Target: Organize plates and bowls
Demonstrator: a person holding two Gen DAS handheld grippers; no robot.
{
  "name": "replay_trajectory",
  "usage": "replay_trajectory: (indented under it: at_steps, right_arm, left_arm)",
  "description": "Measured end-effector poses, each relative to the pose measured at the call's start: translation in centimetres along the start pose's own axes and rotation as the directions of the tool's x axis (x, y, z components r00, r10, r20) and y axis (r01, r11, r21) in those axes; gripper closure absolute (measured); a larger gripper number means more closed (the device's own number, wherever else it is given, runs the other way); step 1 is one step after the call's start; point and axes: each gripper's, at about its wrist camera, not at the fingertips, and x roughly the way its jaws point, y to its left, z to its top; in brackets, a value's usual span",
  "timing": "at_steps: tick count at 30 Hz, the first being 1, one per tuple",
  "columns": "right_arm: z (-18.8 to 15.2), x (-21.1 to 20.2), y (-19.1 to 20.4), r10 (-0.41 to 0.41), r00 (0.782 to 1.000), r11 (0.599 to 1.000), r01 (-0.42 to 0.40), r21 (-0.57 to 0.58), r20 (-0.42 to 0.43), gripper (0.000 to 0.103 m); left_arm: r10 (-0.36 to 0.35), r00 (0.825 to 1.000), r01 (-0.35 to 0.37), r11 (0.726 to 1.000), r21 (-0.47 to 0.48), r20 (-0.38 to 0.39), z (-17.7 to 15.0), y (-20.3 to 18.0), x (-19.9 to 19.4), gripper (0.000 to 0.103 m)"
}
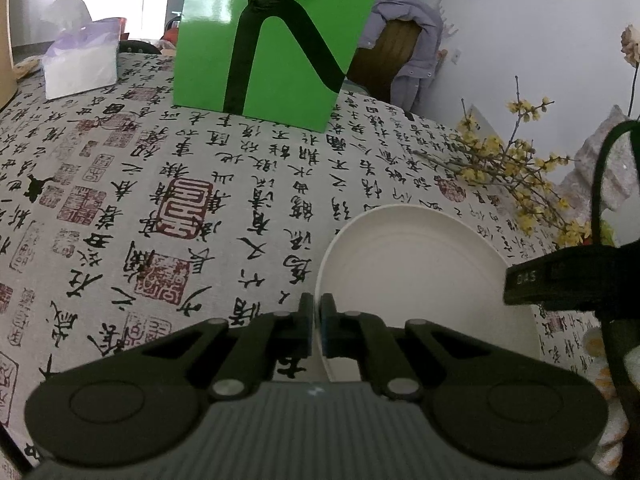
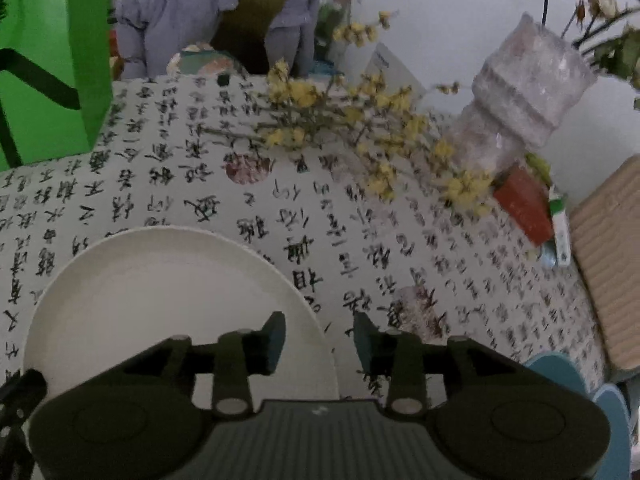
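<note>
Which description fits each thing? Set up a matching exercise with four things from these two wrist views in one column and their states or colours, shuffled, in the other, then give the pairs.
Things:
1. left gripper
2. right gripper
3. bag
4. flowers

Descriptions:
A. yellow, lying on the tablecloth
B. jaws apart, either side of the plate's rim
C. green, standing upright
D. jaws shut on the rim of the plate

Pairs: 1-D, 2-B, 3-C, 4-A

One white plate (image 1: 420, 276), one green bag (image 1: 276, 40), one tissue box (image 1: 80, 64), two claws.
</note>
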Motion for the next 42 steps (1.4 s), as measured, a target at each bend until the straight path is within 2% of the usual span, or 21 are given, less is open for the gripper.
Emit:
replay_trajectory:
  at_steps: [6,7,13,24,30,42]
  right_arm:
    - [-0.3,1.2,-0.5,0.024,0.999,0.999,-0.022,0.042,-0.047,0.071]
    - [-0.3,1.2,-0.5,0.035,0.998,0.998,-0.033,0.047,-0.048,0.077]
    - [-0.5,0.7,-0.4,0.046,0.999,0.998,-0.046,0.051,-0.012,0.089]
    - [-0.8,0.0,-0.4,0.084,0.996,0.996,-0.084,0.034,0.011,0.090]
    - [-1.1,-0.5,-0.4,0.133,0.991,0.991,-0.134,0.027,0.026,0.090]
    - [-2.1,-1.6,-0.6,0.259,0.963,0.966,-0.259,-0.001,0.070,0.090]
  left_arm:
    - [0.000,1.000,0.000,1.000,-0.001,0.000,0.0,0.0,0.0,0.098]
    - [0.000,1.000,0.000,1.000,0.001,0.000,0.0,0.0,0.0,0.098]
    - [0.013,1.000,-0.013,1.000,0.004,0.007,0.0,0.0,0.1,0.099]
    - [0.031,0.999,-0.031,1.000,0.000,0.011,0.2,0.3,0.0,0.099]
    - [0.027,1.000,-0.027,0.999,-0.026,0.010,0.8,1.2,-0.2,0.099]
    - [0.063,0.998,-0.062,0.996,-0.058,0.020,1.5,2.7,-0.3,0.098]
